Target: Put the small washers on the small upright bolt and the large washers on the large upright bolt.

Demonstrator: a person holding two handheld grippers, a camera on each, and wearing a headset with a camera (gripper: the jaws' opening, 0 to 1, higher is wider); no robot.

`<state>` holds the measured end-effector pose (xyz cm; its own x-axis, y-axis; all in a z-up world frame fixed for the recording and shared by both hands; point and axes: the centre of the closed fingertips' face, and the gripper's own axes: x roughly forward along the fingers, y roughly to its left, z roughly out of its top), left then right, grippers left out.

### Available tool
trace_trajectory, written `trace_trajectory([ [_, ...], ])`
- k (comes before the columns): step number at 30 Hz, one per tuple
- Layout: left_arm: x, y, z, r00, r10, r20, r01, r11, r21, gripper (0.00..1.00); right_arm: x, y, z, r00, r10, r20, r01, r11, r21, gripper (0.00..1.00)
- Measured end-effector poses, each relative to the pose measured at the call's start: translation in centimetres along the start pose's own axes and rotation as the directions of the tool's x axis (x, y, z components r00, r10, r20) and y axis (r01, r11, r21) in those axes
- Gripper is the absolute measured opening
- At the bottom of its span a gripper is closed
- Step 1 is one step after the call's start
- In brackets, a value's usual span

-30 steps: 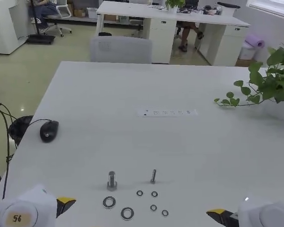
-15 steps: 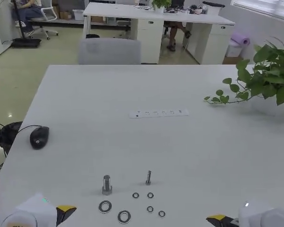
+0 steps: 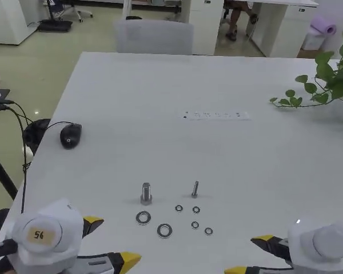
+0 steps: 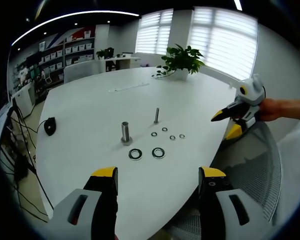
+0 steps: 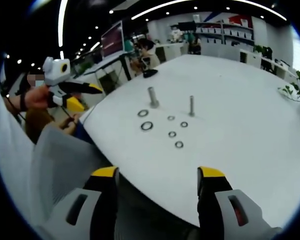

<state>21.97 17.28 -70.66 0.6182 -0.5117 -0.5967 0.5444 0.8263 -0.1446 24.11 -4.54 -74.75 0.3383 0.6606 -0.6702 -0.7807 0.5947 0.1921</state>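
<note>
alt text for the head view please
A large bolt and a small bolt stand upright near the front of a white table, with two large washers and four small washers lying flat in front of them. The left gripper and right gripper, both open and empty, hover at the near edge. A mouse and a power strip lie farther back.

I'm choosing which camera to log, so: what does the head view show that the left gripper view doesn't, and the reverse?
Head view: a purple roll beside the far desk. Left gripper view: window blinds and a hand holding the open right tool. Both: the large bolt, small bolt, loose washers, mouse and plant.
</note>
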Motion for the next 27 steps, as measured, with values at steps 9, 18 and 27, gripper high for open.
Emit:
trace_trajectory([
  [9,0.2,0.2,0.2,0.9999,0.011,0.011,-0.01,1.0,-0.008,0.65,0.9,-0.8,0.5,0.9996,-0.003,-0.028,0.002,0.999,-0.037,0.58],
  [18,0.5,0.2,0.7,0.9994,0.02,0.028,-0.02,1.0,-0.014,0.65,2.7,-3.3,1.1,0.996,-0.032,-0.083,0.024,0.995,-0.099,0.41],
  [27,0.6,-0.3,0.2,0.9992,0.032,0.024,-0.031,0.999,-0.033,0.64,6.6,-4.7,1.6,0.9768,0.008,-0.214,-0.061,0.968,-0.243,0.27],
])
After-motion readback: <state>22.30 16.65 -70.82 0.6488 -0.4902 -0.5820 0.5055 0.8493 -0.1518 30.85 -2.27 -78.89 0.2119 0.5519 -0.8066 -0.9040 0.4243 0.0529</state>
